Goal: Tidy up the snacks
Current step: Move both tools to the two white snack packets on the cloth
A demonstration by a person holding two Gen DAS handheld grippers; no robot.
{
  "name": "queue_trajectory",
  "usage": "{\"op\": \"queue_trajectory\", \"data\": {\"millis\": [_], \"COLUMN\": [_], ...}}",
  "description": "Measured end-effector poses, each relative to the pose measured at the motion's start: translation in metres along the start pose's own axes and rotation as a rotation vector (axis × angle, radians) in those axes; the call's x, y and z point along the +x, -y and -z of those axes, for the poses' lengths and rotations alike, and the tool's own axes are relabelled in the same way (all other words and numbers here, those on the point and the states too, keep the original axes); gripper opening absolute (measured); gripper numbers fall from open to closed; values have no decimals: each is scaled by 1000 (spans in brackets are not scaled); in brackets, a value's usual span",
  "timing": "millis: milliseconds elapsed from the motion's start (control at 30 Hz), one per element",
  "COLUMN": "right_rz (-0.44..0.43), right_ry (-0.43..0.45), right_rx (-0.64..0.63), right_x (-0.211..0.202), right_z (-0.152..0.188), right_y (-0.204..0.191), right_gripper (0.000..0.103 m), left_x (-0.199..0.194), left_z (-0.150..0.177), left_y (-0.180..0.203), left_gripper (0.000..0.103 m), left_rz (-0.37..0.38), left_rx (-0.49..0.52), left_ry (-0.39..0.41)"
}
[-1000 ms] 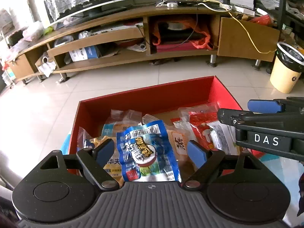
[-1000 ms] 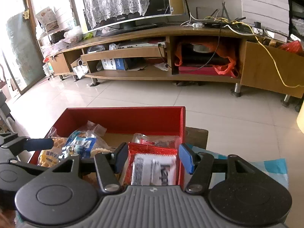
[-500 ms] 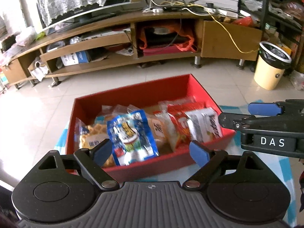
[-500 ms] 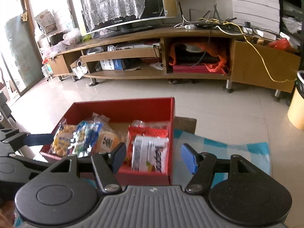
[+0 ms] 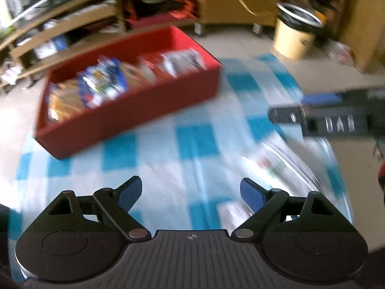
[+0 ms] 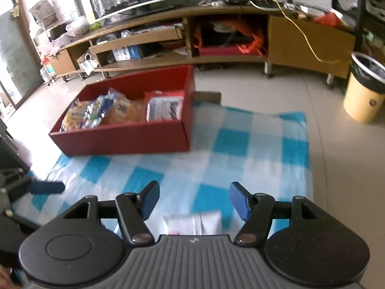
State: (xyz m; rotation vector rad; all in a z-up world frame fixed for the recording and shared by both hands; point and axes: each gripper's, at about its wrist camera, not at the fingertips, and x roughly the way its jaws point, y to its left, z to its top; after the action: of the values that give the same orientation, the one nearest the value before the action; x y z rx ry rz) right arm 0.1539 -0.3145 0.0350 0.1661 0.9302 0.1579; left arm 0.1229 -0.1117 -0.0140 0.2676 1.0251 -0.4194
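A red box [image 5: 134,110] [image 6: 125,137] stands on a blue-and-white checked cloth [image 5: 192,144] [image 6: 228,149]. It holds several snack packets: a blue one [image 5: 103,84], yellowish ones [image 6: 79,118] and a red-and-white one [image 6: 166,108]. My left gripper [image 5: 191,192] is open and empty, well back from the box. My right gripper [image 6: 193,197] is open and empty over the cloth; it also shows in the left wrist view [image 5: 332,118]. A white packet [image 6: 192,224] lies just under the right gripper. The left wrist view is blurred; more white packets [image 5: 276,166] lie at its right.
A long wooden TV stand [image 6: 216,38] runs along the back with clutter on its shelves. A yellow bin [image 6: 363,96] [image 5: 296,36] stands on the tiled floor at the right. The cloth's right edge [image 6: 308,168] meets bare tile.
Both grippers have drawn back and away from the red box, which now looks smaller and farther. The snacks stay in the box. White packets near the grippers have come into view.
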Motion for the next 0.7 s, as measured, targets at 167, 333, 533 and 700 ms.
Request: {"op": "queue_trajectory", "data": {"millis": [167, 333, 533, 700], "right_rz": [-6, -28, -58, -48], "right_ry": [-15, -29, -64, -109], "right_rx": [50, 71, 85, 88], "right_x": [-15, -19, -13, -2], "right_z": [15, 20, 22, 27], "right_y": [19, 30, 37, 44], "right_gripper": [64, 64, 64, 64], "left_x": [2, 12, 42, 63], "left_z": [18, 27, 24, 30], "left_y": [36, 65, 79, 83], "left_gripper": [92, 93, 92, 97], "left_rz": [153, 163, 266, 346], "left_rx": [258, 617, 811, 885], "left_ry": [2, 1, -67, -109]}}
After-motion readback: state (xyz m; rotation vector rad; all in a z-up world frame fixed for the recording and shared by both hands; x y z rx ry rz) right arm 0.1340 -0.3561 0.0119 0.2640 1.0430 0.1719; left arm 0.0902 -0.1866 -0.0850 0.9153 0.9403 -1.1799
